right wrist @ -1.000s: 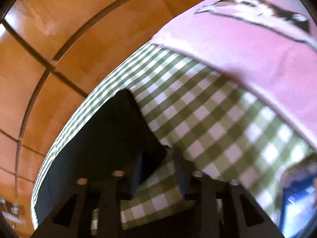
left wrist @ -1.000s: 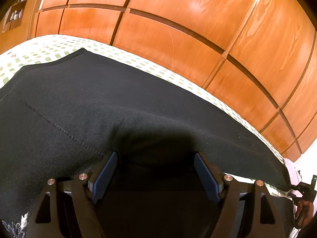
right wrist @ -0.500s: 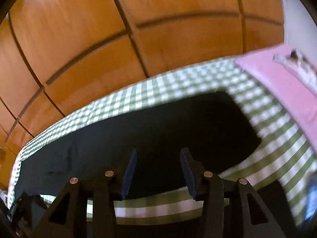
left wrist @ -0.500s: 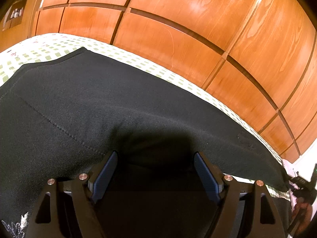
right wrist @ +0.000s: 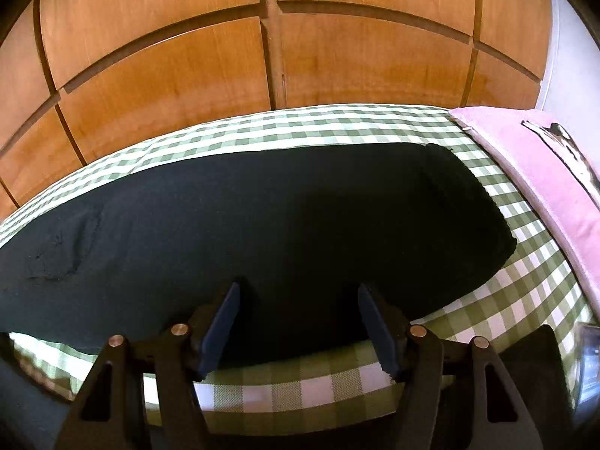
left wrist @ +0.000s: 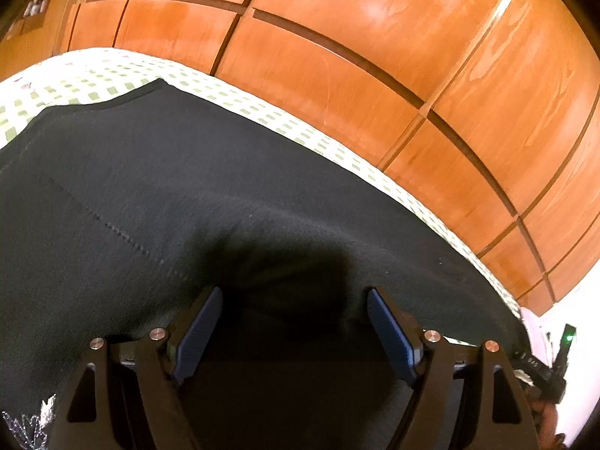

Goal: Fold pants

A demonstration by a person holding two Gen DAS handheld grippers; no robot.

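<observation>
Black pants (left wrist: pixel 187 187) lie flat on a green-and-white checked bed sheet (left wrist: pixel 93 78). In the left wrist view my left gripper (left wrist: pixel 294 300) is open, its blue pads (left wrist: pixel 195 330) over the near part of the cloth, holding nothing. In the right wrist view the pants (right wrist: pixel 262 217) stretch across the sheet (right wrist: pixel 525 281), with the leg end at the right. My right gripper (right wrist: pixel 298 296) is open and empty above the near edge of the leg.
A wooden panelled wall (left wrist: pixel 375 56) runs close behind the bed; it also fills the back of the right wrist view (right wrist: pixel 262 56). A pink cloth with a dark print (right wrist: pixel 543 172) lies at the right of the sheet. The right gripper shows at the left wrist view's lower right (left wrist: pixel 547 375).
My right gripper has opened, let go of the leg end, and swung left to face the whole leg. The left gripper has stayed open and still.
</observation>
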